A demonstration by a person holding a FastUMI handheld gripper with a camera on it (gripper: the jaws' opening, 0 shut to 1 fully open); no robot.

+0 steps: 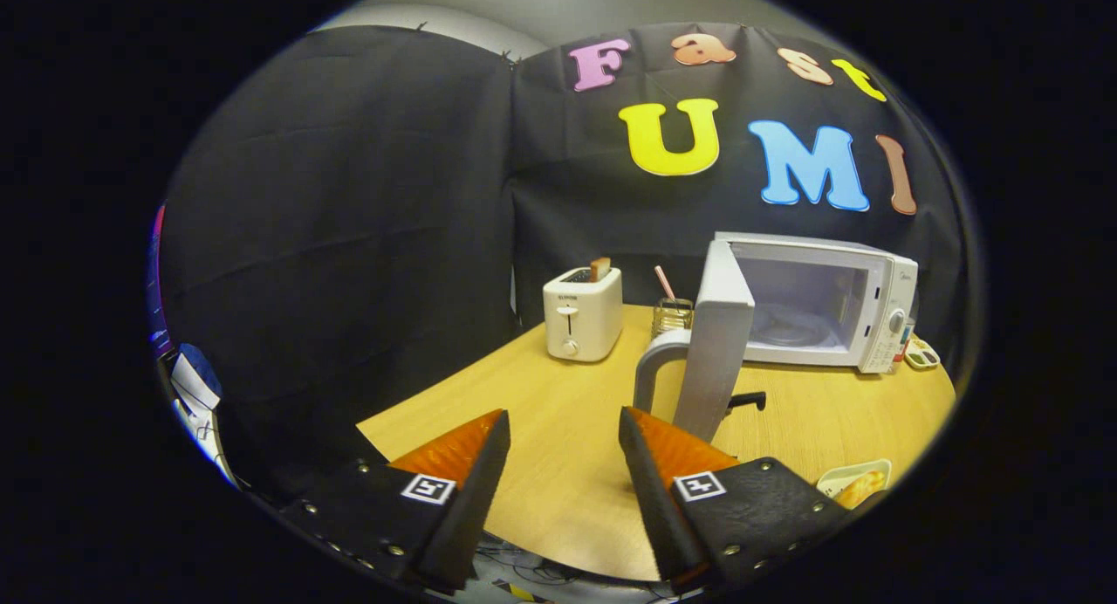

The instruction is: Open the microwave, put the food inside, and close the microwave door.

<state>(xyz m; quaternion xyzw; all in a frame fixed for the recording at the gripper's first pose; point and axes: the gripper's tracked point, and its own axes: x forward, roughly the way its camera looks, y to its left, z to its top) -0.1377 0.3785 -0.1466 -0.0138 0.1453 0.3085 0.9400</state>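
The biggest thing before me is the round-edged, light wooden table (558,464), which spreads from under my fingers out to the black cloth wall at the far side. On its far right stands the white box-shaped microwave (820,303), with a control panel and knobs down its right end. Its cavity is lit and I can see a glass turntable on the floor inside. The microwave's white door (717,342) is swung wide open toward me on its left hinge, standing edge-on just beyond my right finger, and its curved grey handle (650,368) sticks out to the left of the door.

To the left of the microwave, at the far side of the table, sits a small cream-white toaster (583,314) with a slice of brown toast poking up from one slot. Between the toaster and the door is a small clear glass jar (671,316) with a pink straw leaning in it.

Near me on the right, just beside my right finger, lies the shallow pale tray (842,475) with the golden-brown food (860,489) in it, still outside the microwave.

My gripper (565,429) is released: both fingers are spread apart over bare tabletop with nothing between them.
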